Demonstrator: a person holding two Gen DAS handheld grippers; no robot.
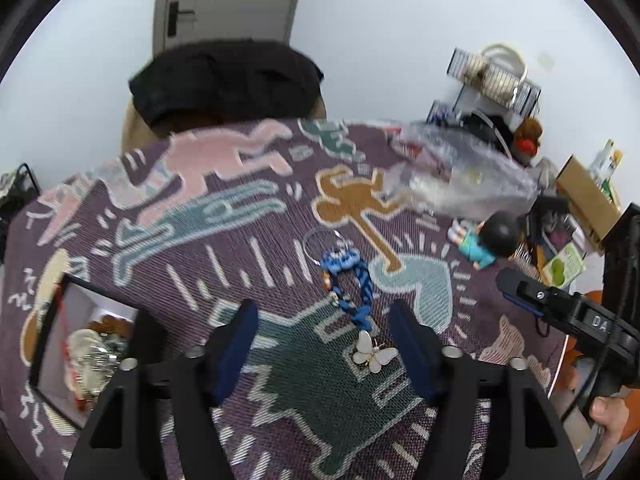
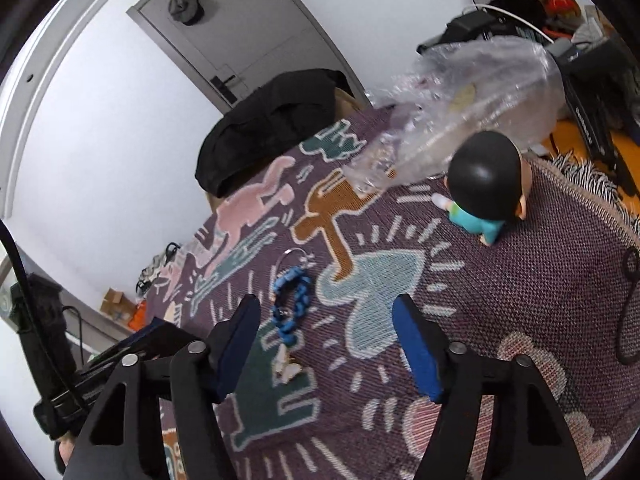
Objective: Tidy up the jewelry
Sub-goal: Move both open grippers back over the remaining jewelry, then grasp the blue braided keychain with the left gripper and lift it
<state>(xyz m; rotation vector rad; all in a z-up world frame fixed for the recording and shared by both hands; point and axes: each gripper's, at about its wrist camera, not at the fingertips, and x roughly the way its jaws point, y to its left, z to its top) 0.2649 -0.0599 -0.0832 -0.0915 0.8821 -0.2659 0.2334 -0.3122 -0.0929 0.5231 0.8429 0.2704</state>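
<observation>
A blue braided keychain strap (image 1: 352,280) lies on the patterned cloth, with a thin metal ring (image 1: 316,240) at its far end and a white butterfly brooch (image 1: 374,354) at its near end. My left gripper (image 1: 324,344) is open and empty, just above the cloth, its fingers either side of the brooch. An open black jewelry box (image 1: 80,344) with white and silver pieces inside sits at the left. In the right wrist view the strap (image 2: 290,300) and brooch (image 2: 287,366) lie left of centre; my right gripper (image 2: 326,344) is open and empty above them.
A doll with a black head and teal shirt (image 1: 486,242) lies at the right, also in the right wrist view (image 2: 486,188). A crumpled clear plastic bag (image 1: 456,172) lies behind it. A black bag (image 1: 228,80) rests at the table's far edge. Clutter stands at the far right.
</observation>
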